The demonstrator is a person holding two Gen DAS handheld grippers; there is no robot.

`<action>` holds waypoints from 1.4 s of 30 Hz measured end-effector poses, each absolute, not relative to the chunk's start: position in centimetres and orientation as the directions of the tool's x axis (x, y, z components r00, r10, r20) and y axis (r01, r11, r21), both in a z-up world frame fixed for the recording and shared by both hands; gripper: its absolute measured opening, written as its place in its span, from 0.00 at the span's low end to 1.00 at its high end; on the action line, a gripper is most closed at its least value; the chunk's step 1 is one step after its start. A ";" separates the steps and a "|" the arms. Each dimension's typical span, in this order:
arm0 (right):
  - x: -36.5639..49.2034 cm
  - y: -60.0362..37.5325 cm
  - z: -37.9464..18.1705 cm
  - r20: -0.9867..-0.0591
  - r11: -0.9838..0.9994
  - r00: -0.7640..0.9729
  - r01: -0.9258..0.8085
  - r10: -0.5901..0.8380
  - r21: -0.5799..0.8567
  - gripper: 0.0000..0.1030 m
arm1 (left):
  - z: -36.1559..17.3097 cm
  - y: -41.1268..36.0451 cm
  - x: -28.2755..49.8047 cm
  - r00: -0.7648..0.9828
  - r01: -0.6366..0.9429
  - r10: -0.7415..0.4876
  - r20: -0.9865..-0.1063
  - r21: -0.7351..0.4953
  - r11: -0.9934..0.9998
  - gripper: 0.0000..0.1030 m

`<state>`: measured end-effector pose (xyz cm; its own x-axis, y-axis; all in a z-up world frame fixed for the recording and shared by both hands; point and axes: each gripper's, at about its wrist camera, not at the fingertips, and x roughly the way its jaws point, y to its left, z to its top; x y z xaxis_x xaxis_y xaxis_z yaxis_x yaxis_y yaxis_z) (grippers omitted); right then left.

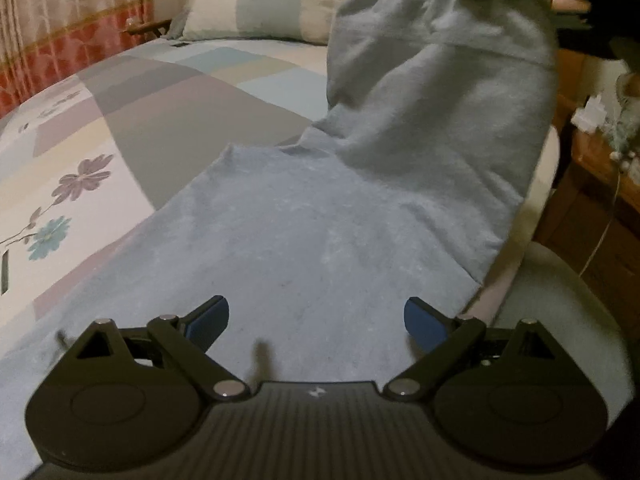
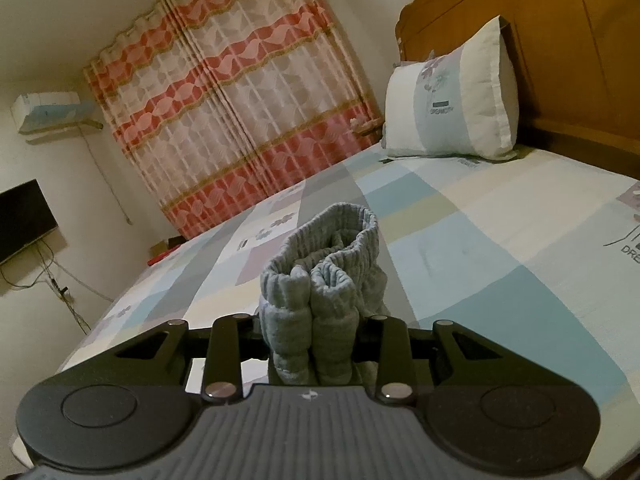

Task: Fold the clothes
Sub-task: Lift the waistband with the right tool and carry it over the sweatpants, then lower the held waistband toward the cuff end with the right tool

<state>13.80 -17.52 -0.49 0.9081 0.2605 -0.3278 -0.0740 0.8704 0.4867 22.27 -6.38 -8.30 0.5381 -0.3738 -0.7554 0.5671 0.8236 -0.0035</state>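
- Garment: light-blue trousers. The lower part lies flat along the right edge of the bed; the waistband end is raised above it.
- Right gripper: jaws clamped on the bunched ribbed waistband.
- Left gripper: jaws wide, nothing between them, hovering over the flat part.
- Step in hand, as judged: carrying the raised end over the flat part to make a fold.
- Next move calls for aligned edges and the flat layer kept from sliding.
- The left wrist view shows the garment's full drape; the right wrist view shows only the grip, the pillow and the curtain.
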 end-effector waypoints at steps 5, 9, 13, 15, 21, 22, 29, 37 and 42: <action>13.7 -19.2 -1.0 -0.318 0.853 0.908 -0.077 0.274 0.515 0.37 | -10.1 -8.3 23.2 0.505 0.560 -0.314 -0.804 0.028 0.828 0.92; 13.8 -19.7 -1.4 -0.307 0.842 0.907 -0.088 0.289 0.532 0.37 | -11.2 -10.2 22.0 0.481 0.587 -0.277 -0.832 0.071 0.806 0.92; 13.8 -19.7 -1.6 -0.298 0.835 0.905 -0.102 0.304 0.541 0.37 | -11.5 -10.2 21.7 0.470 0.568 -0.273 -0.840 0.050 0.822 0.92; 13.7 -19.4 -1.5 -0.293 0.832 0.903 -0.113 0.314 0.543 0.37 | -11.5 -9.7 22.0 0.450 0.551 -0.280 -0.848 0.017 0.834 0.92; 13.6 -17.4 -0.5 -0.282 0.834 0.896 -0.152 0.343 0.531 0.37 | -9.7 -6.5 20.5 0.498 0.565 -0.261 -0.827 0.081 0.821 0.92; 13.6 -16.9 -0.3 -0.280 0.833 0.894 -0.161 0.350 0.529 0.37 | -9.4 -5.6 20.3 0.513 0.552 -0.247 -0.822 0.095 0.829 0.92; 13.9 -12.3 1.1 -0.275 0.831 0.867 -0.238 0.414 0.502 0.37 | -7.3 2.0 18.2 0.590 0.412 -0.142 -0.795 0.144 0.900 0.92; 15.1 -5.6 2.3 -0.294 0.818 0.813 -0.339 0.503 0.465 0.37 | -4.9 8.6 15.4 0.668 0.271 -0.072 -0.741 0.152 0.950 0.92; 15.8 -1.3 2.9 -0.310 0.804 0.773 -0.400 0.554 0.441 0.37 | -4.5 11.1 14.3 0.684 0.224 -0.056 -0.728 0.136 0.965 0.92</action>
<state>15.85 -1.29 2.92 0.7726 0.5541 -0.3098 -0.3997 0.8037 0.4407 14.31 11.08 -4.53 0.6836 -0.0556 -0.7277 0.2235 0.9651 0.1363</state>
